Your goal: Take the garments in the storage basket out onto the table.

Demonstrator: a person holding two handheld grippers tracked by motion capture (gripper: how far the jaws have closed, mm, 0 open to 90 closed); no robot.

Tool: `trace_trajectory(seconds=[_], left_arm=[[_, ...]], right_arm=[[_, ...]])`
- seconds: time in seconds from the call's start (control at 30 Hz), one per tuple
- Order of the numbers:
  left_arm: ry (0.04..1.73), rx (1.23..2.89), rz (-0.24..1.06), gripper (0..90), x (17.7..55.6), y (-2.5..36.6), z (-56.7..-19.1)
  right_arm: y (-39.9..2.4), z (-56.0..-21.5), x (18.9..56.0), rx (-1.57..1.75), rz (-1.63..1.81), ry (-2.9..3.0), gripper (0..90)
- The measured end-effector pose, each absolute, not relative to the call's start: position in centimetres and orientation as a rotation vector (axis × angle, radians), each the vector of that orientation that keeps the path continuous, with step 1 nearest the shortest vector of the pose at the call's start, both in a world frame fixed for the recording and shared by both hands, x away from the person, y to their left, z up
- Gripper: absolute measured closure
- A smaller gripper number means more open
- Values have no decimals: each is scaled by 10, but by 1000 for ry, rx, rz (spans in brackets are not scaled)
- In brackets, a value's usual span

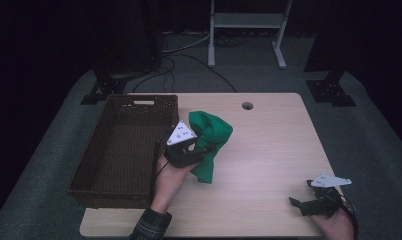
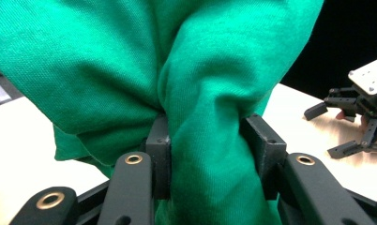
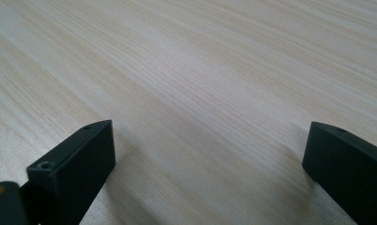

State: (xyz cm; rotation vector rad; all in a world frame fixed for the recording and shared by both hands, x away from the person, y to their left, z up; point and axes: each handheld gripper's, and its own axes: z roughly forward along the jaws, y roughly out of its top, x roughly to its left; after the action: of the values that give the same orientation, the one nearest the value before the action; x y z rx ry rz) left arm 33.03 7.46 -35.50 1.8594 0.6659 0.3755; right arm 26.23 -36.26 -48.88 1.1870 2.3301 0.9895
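A green cloth (image 1: 210, 140) hangs bunched up just right of the wicker basket (image 1: 94, 160). My left gripper (image 1: 201, 150) is shut on it, lifted above the table. In the left gripper view both black jaws squeeze a thick fold of the green cloth (image 2: 210, 93), which drapes over and past them. My right gripper (image 1: 300, 204) rests low at the table's front right corner, held by a hand. The right gripper view has its jaws wide apart, open over bare wood with nothing between them. The right gripper (image 2: 346, 126) also appears far off in the left gripper view.
The dark brown wicker basket, with nothing in it, takes up the left side of the light wooden table (image 1: 274, 150). A round cable hole (image 1: 247, 105) sits near the far edge. Beyond the table stand a white frame (image 1: 246, 30) and black stands on the carpet.
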Motion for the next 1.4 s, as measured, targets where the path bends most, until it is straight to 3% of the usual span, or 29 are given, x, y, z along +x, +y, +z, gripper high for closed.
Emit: trace_trajectory(seconds=[1.4], left_arm=[[740,2076,327,593,341,18,-427]], right_arm=[[-363,-489,262,1182,991,2335,15]])
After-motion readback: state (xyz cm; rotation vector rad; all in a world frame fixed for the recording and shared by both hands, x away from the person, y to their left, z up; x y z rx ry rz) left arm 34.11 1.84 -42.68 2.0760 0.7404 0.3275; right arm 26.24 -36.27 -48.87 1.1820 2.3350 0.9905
